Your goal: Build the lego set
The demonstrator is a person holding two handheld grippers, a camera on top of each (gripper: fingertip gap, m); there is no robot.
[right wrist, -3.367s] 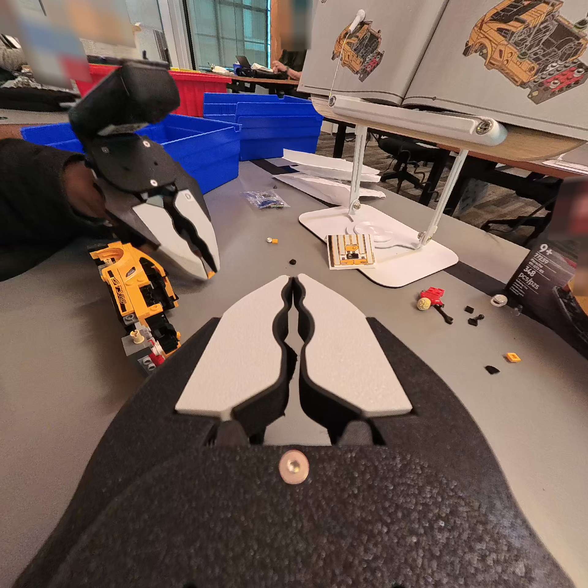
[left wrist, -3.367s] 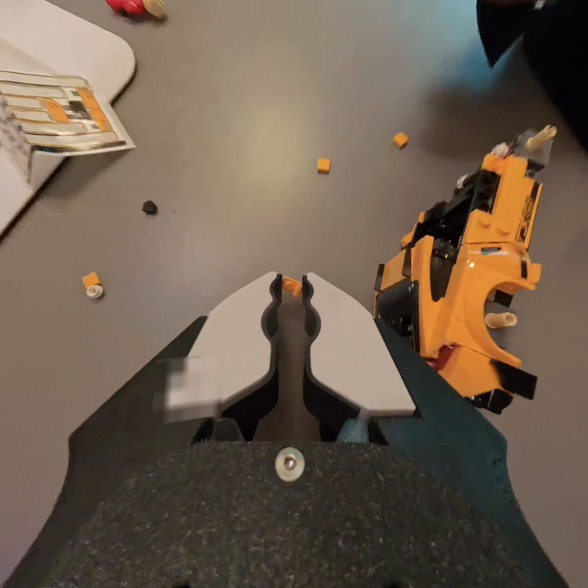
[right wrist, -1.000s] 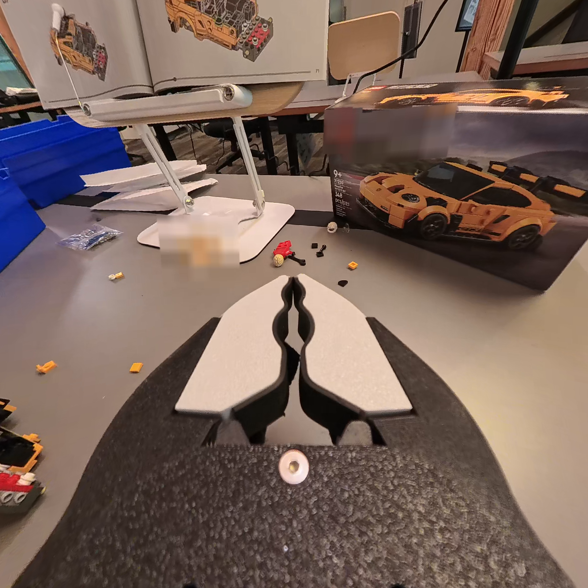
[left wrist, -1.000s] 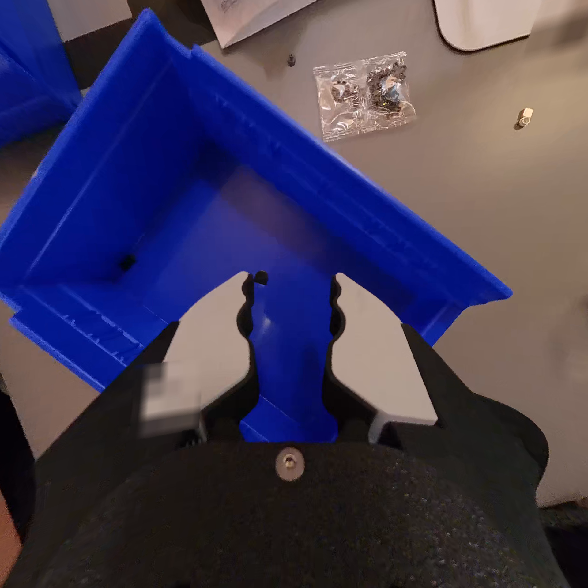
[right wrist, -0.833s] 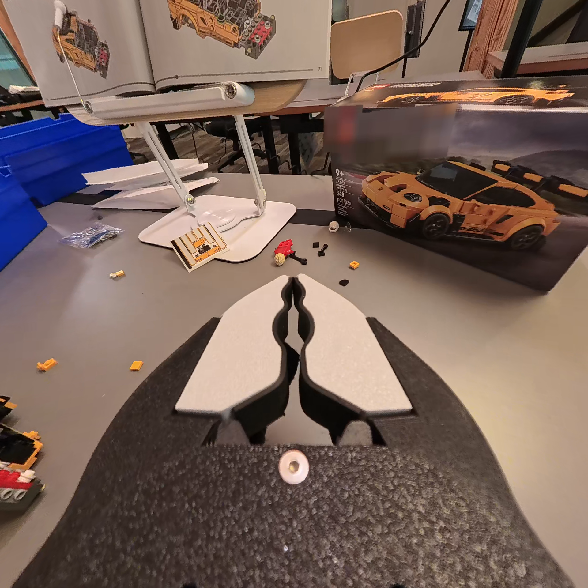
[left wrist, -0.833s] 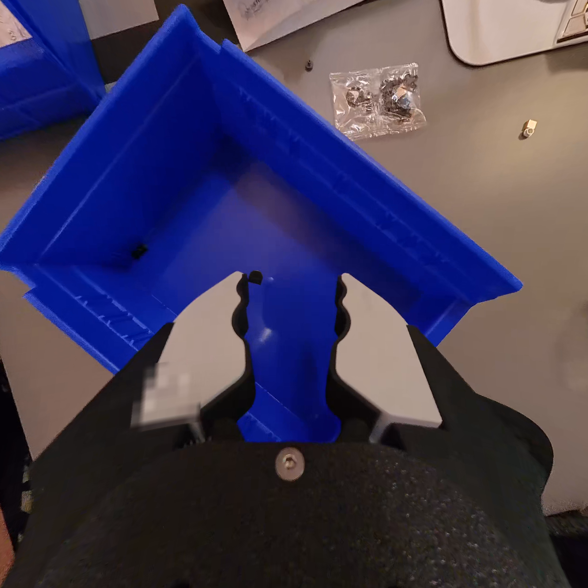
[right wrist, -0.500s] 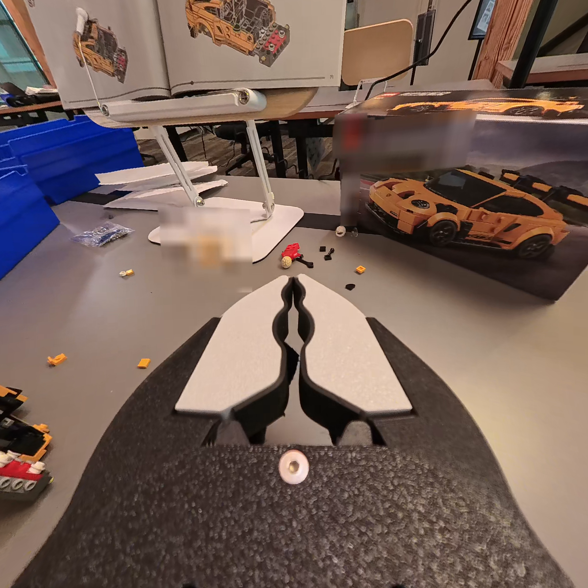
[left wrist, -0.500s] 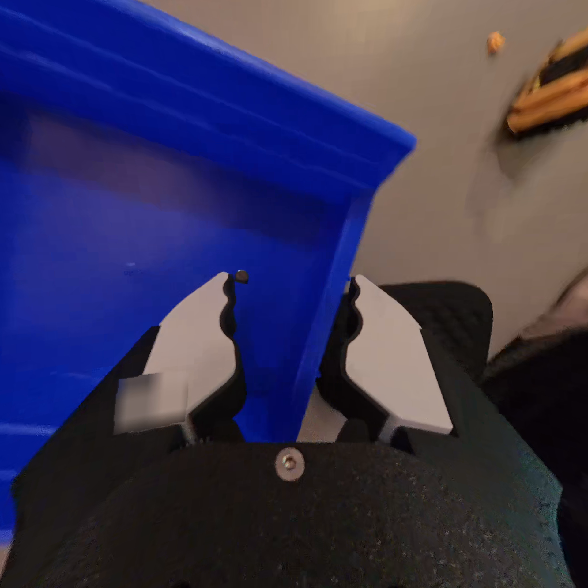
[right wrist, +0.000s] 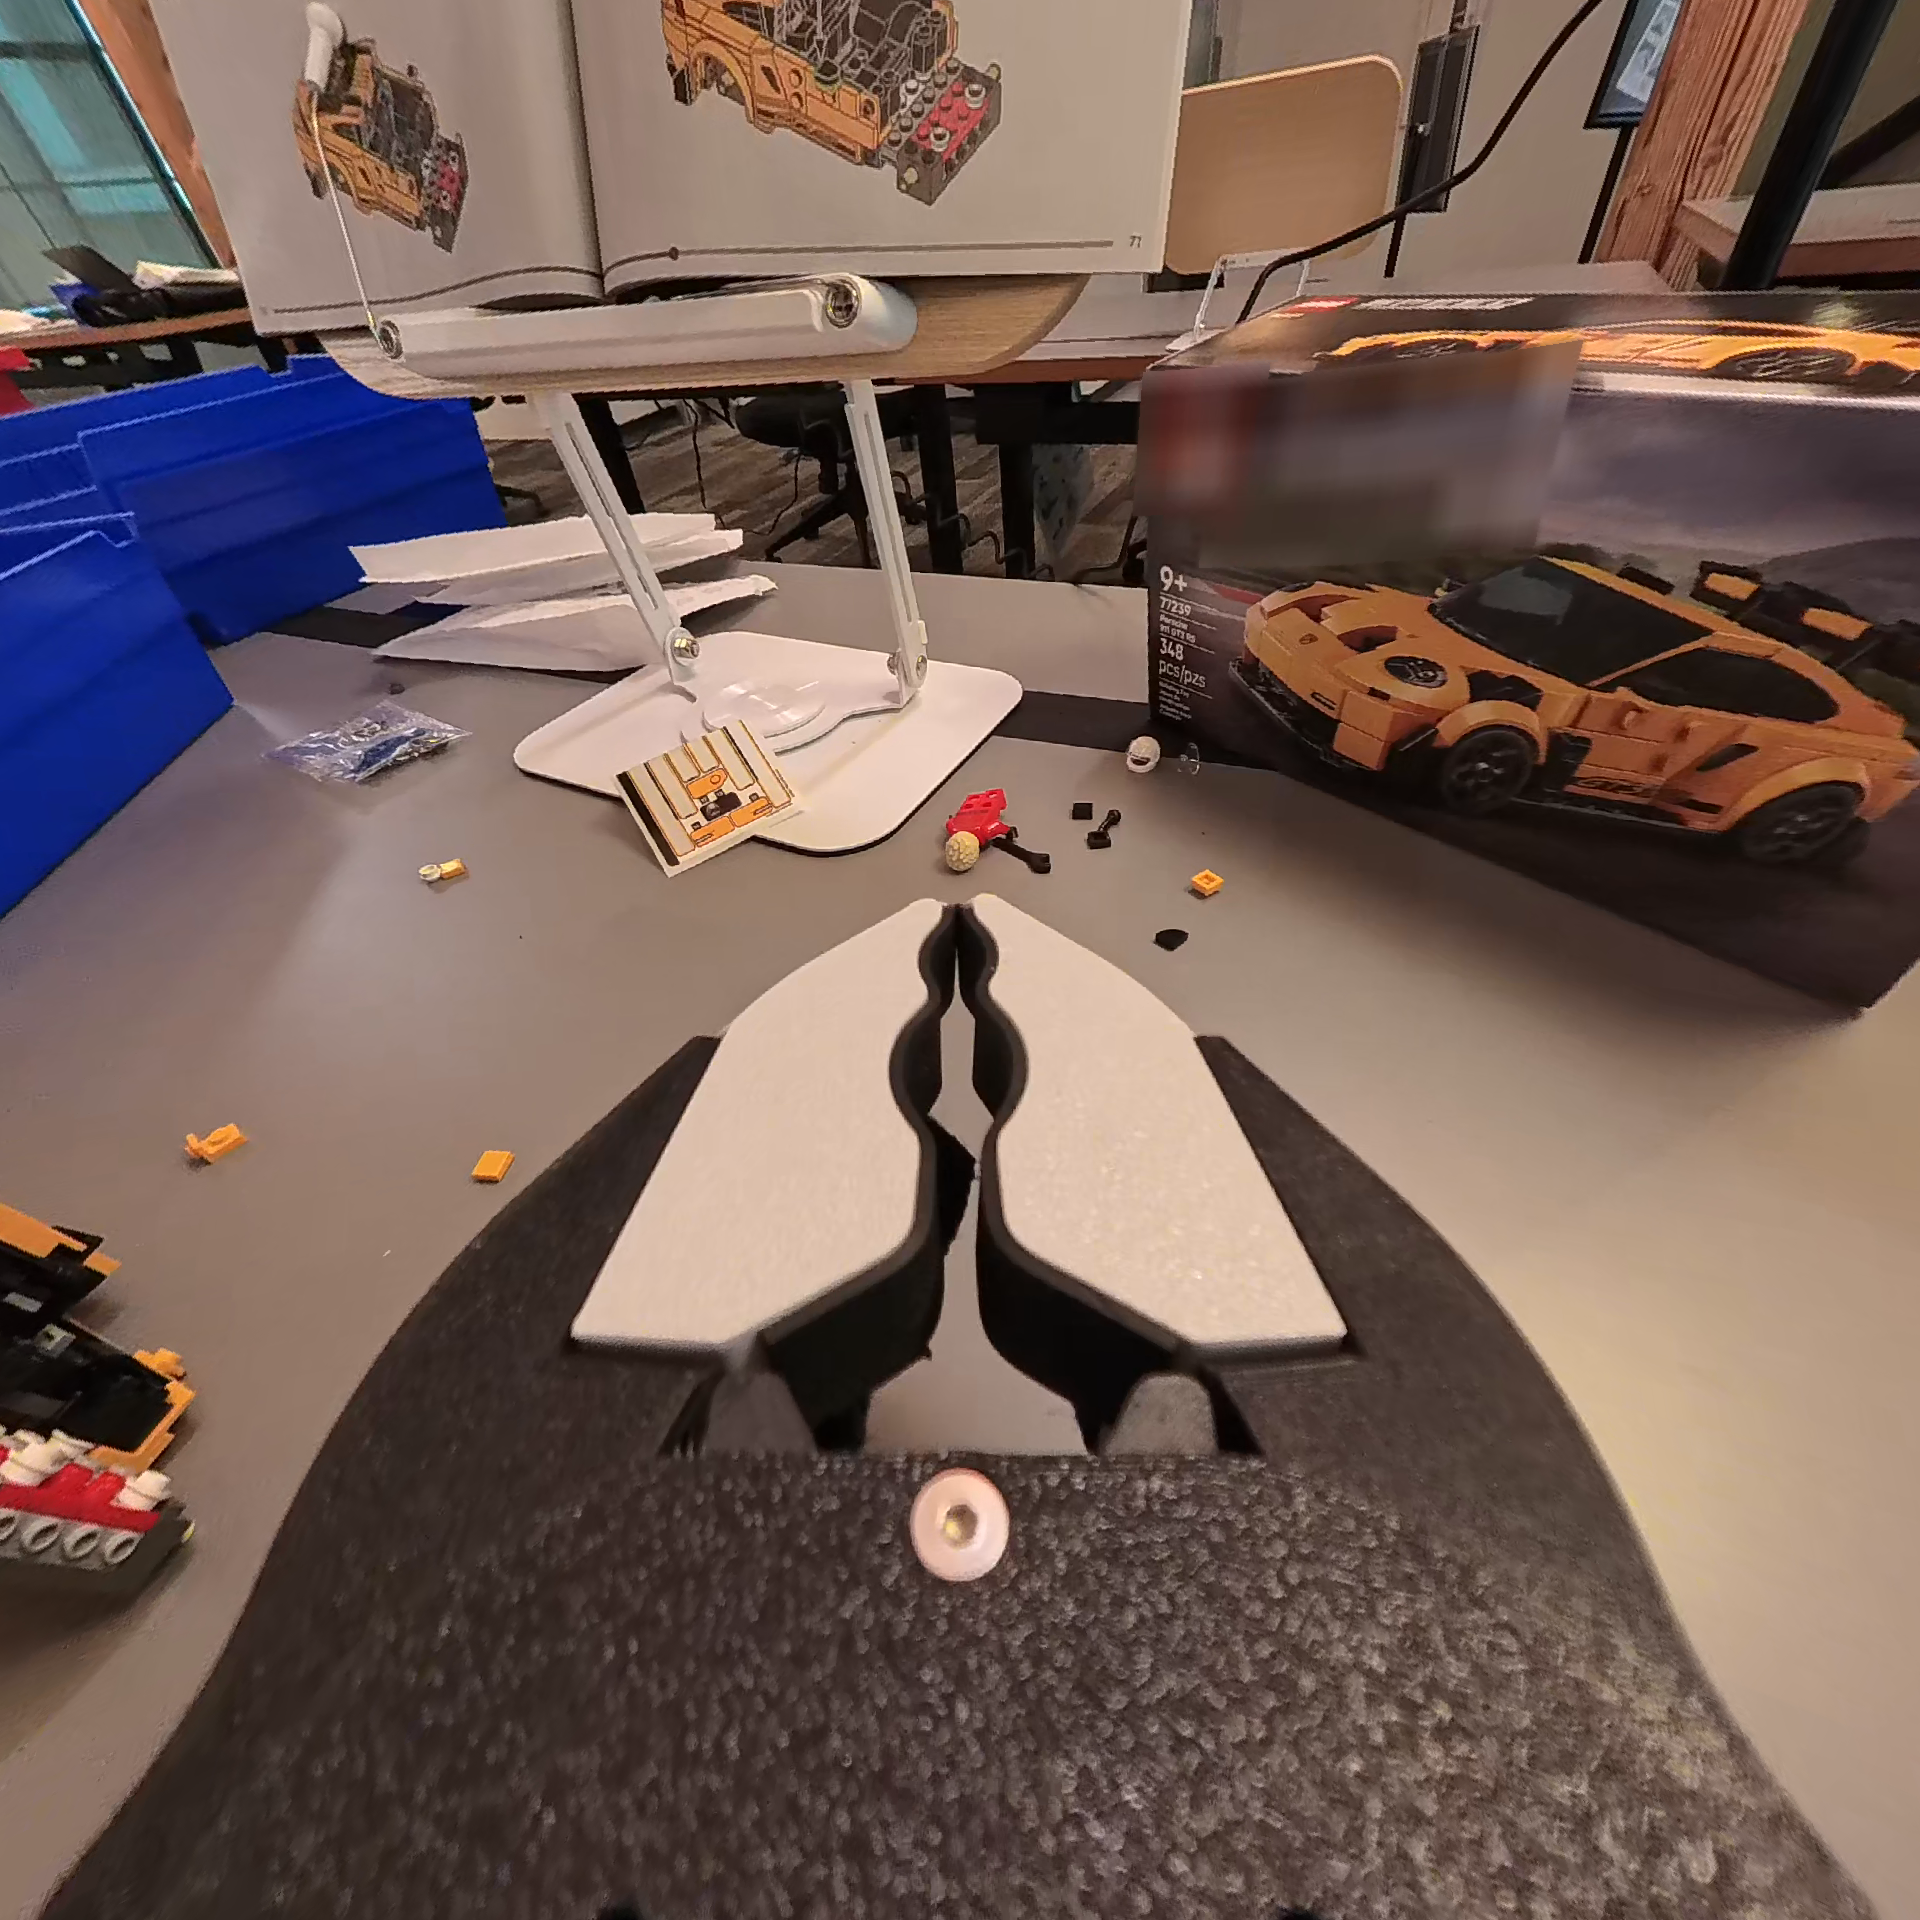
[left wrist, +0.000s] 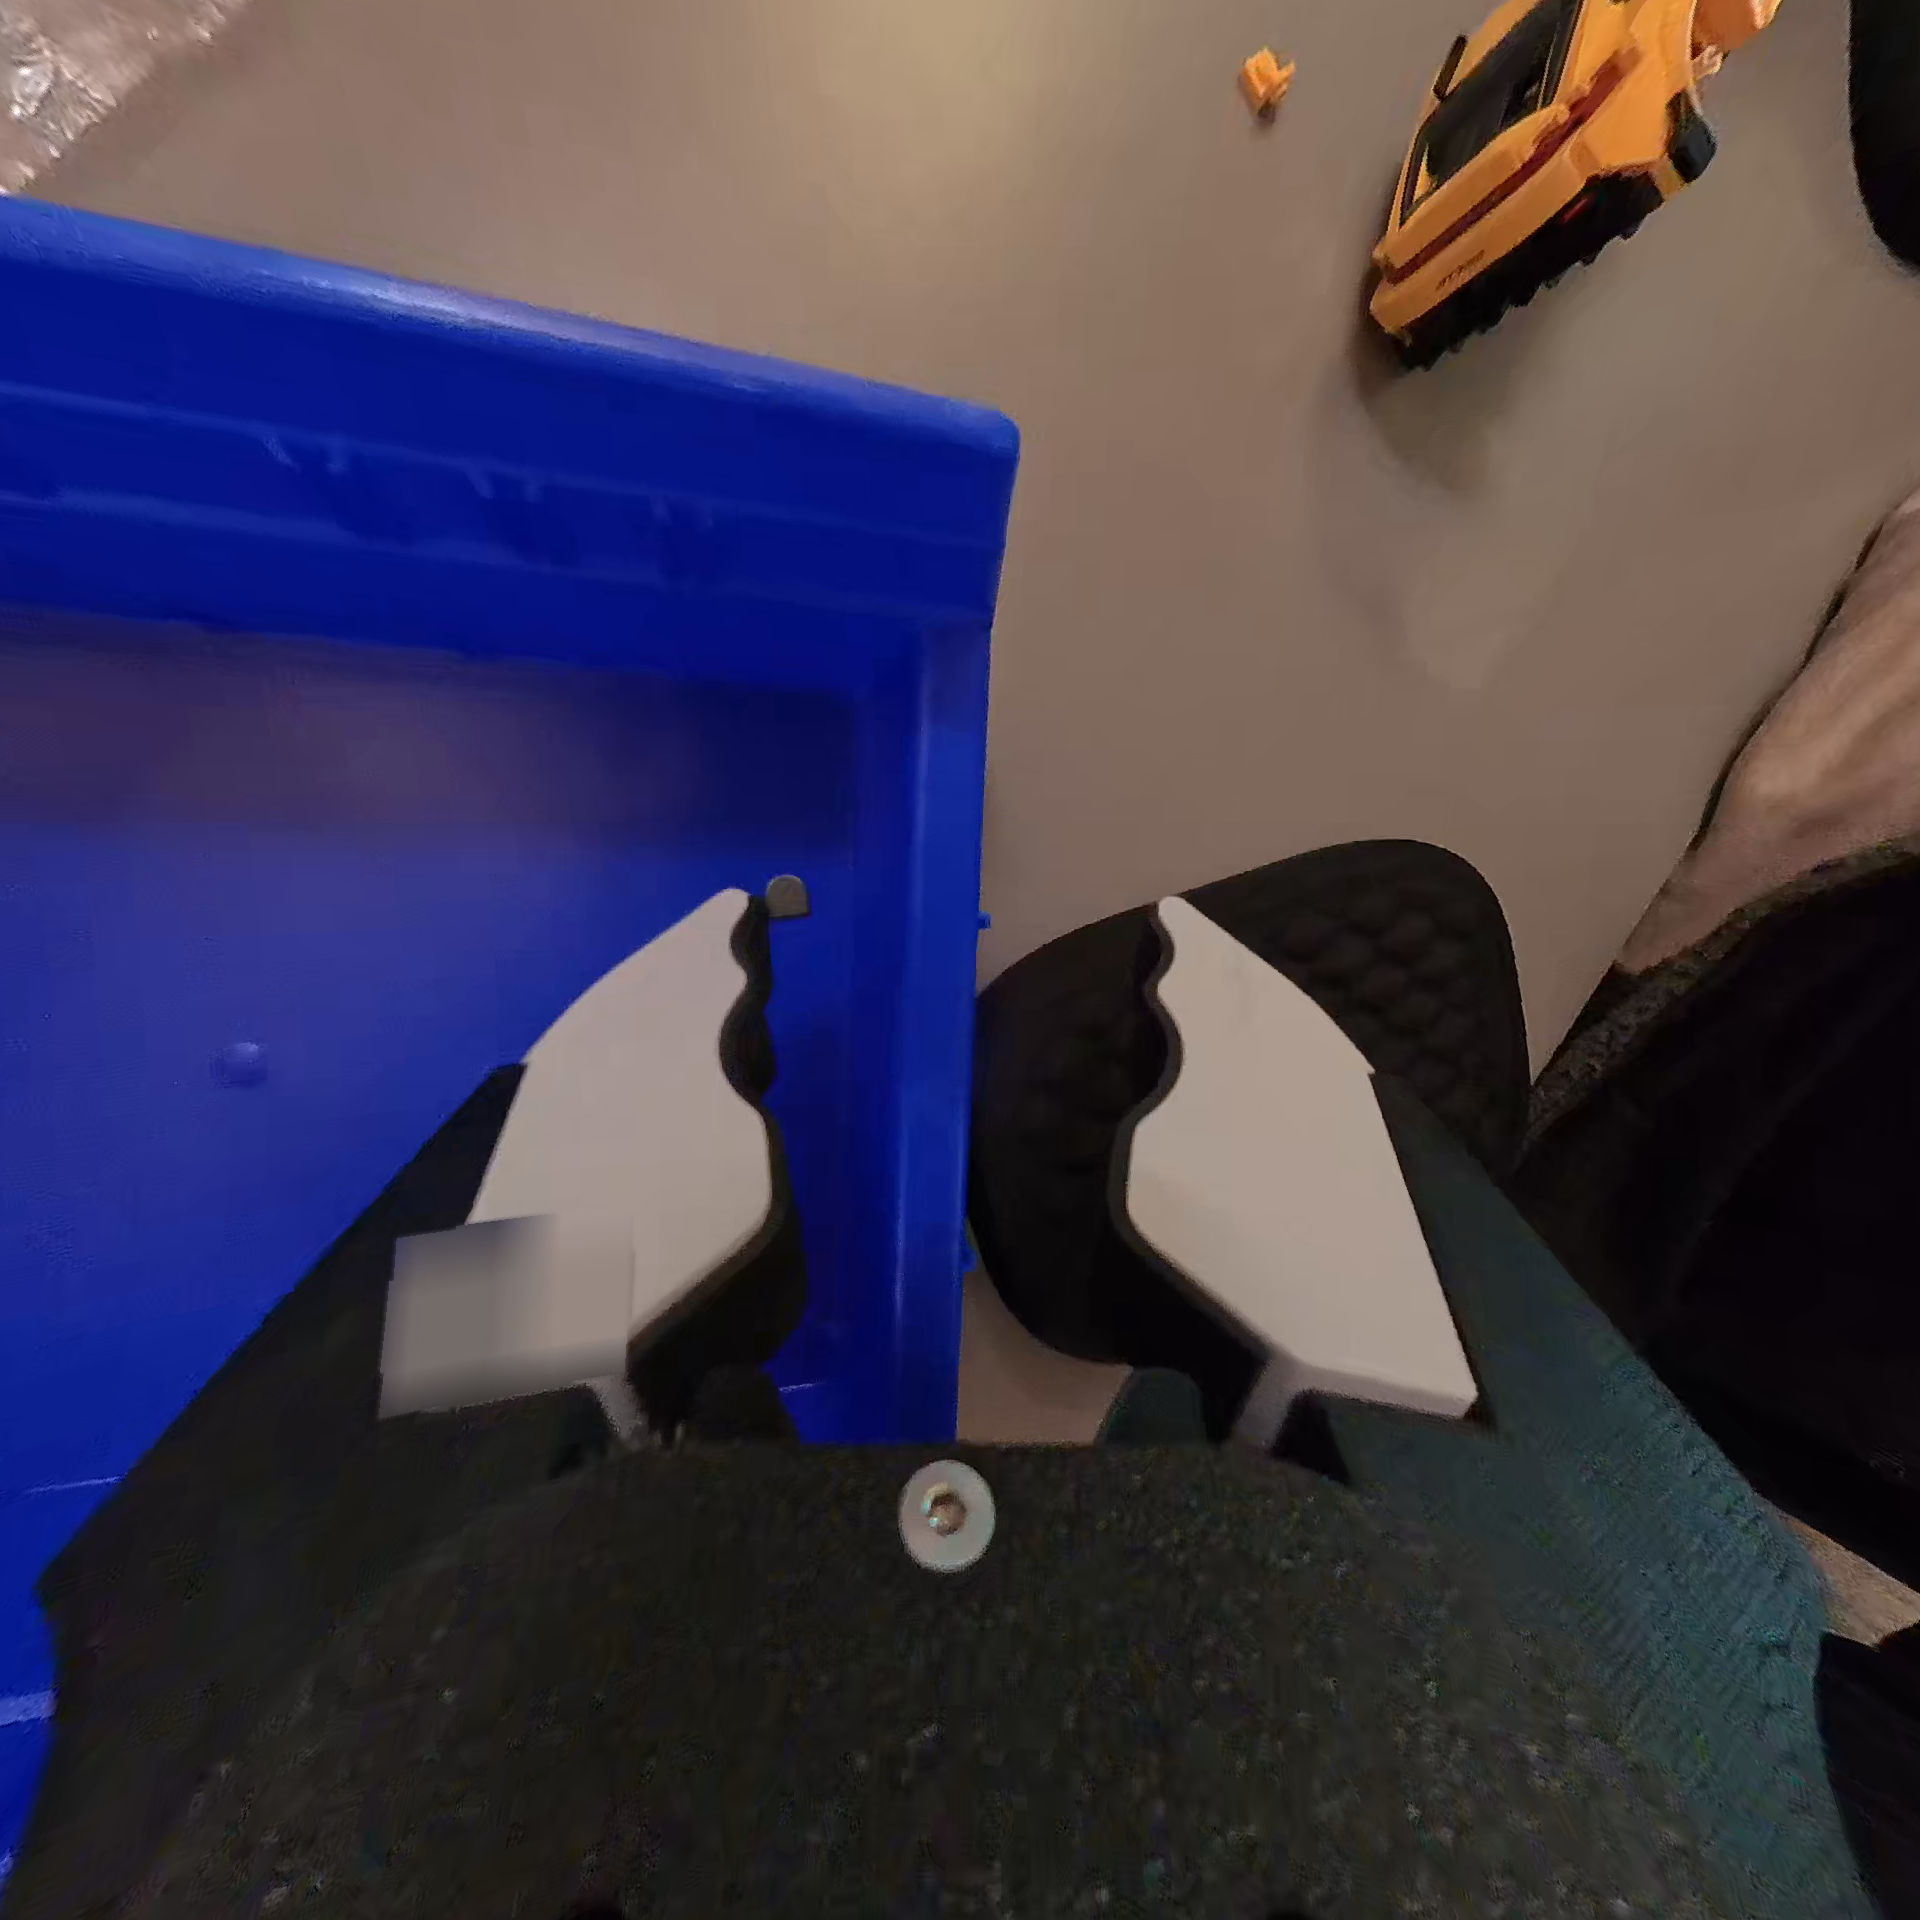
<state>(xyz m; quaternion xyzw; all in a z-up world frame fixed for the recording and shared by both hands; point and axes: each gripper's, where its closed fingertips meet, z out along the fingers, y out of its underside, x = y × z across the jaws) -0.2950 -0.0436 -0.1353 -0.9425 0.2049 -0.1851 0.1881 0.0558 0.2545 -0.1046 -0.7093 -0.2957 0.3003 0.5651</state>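
My left gripper point(left wrist: 951, 904) is open wide over the right corner of a blue bin point(left wrist: 520, 499). The bin's side wall point(left wrist: 935, 935) stands between the fingers without being pressed. The left finger is over the bin's inside and the right finger point(left wrist: 1247, 1091) is outside it. A small dark grey piece point(left wrist: 787, 897) clings to the tip of the left finger. An orange brick car point(left wrist: 1538, 166) lies on the table at the far right. My right gripper point(right wrist: 957, 906) is shut with nothing between its pads, above the grey table point(right wrist: 1455, 1143).
Ahead of the right gripper are a white book stand point(right wrist: 883, 727), a sticker sheet point(right wrist: 707, 795), a red piece point(right wrist: 982, 816), a black piece point(right wrist: 1171, 938) and an orange tile point(right wrist: 1205, 883). A car box point(right wrist: 1558, 665) stands on the right. Blue bins point(right wrist: 94, 675) and a part-built model point(right wrist: 73, 1382) are on the left. There is about 45 cm between the tips of the two grippers. The orange brick car point(left wrist: 1538, 166) sits 20 cm or so from the ends of my left fingers.
The left gripper opened wider and swung right across the bin to its corner. The dark piece stayed on the left fingertip. The right gripper stayed shut and barely shifted.
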